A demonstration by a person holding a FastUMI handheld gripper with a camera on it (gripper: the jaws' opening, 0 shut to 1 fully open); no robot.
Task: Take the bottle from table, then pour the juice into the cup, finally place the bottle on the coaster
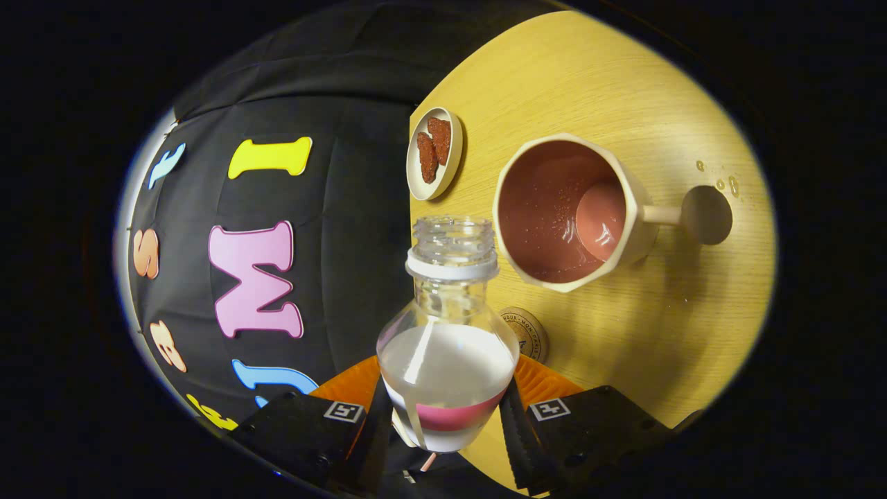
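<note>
Claw (447, 416) clamps the bottle (447, 346), whose body hides half the coaster (528, 333).

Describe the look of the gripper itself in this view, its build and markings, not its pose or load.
The gripper has two blocky finger housings with a matte finish, each carrying a small square white tag printed with a black fiducial pattern. The inner faces of the fingers are ribbed like fine teeth. Ridged orange parts sit behind the housings on both sides. No cables are visible.

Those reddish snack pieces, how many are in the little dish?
2, lying side by side in the small dish by the table's far edge: one piece and another. More may hide beneath.
</note>
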